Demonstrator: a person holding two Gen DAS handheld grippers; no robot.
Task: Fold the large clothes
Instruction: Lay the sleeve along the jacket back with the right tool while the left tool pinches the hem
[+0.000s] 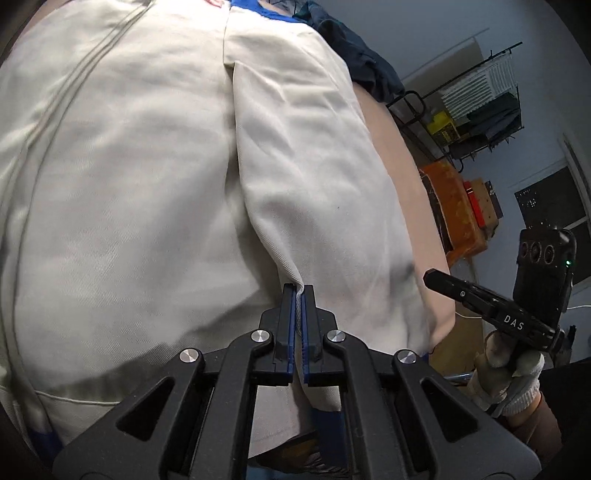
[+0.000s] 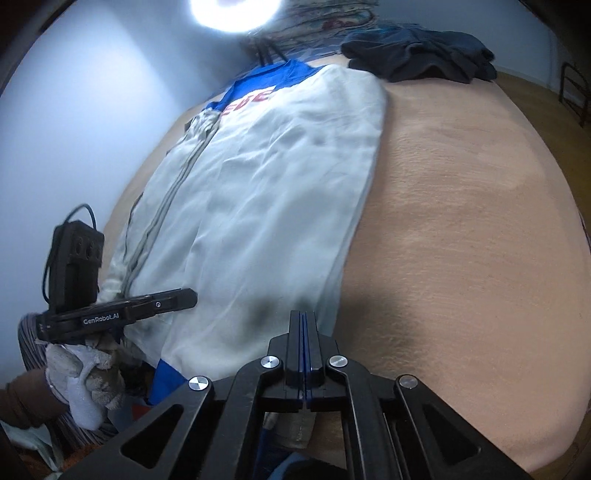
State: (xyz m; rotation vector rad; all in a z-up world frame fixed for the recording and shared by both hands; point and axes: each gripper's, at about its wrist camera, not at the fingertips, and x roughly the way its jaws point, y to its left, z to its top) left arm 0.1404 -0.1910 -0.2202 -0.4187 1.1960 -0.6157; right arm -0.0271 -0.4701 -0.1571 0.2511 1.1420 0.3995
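Left wrist view: my left claw (image 1: 298, 291) is pressed together on a fold of the white jacket (image 1: 129, 177), pinching the cloth near its lower hem where the sleeve (image 1: 314, 177) lies folded along the body. The fabric bunches between the blue pads, so I judge it thin, soft and light, the sort that slumps and creases rather than holding an edge. The jacket is spread flat on the bed (image 1: 399, 155), zip running up the left, blue collar (image 1: 266, 11) at the far end. A pile of dark clothes (image 1: 354, 48) sits beyond it. My right claw (image 1: 436, 277) hangs off to the right, gloved hand (image 1: 509, 369) gripping its handle, tilted across and low.

Right wrist view: the right claw (image 2: 303, 315) has its jaws closed tight, just at the jacket's (image 2: 277, 184) near right edge. Pale cloth shows below the fingers, but whether any is actually caught between them I cannot tell from this angle. The left claw (image 2: 190, 295) lies nearly level over the lower left of the jacket, its gloved hand (image 2: 88, 380) beneath. The bare bed (image 2: 461, 221) stretches away to the right.

For the next fold I would hold at the hem corners, since limp cloth sags between grips, and lift both evenly.
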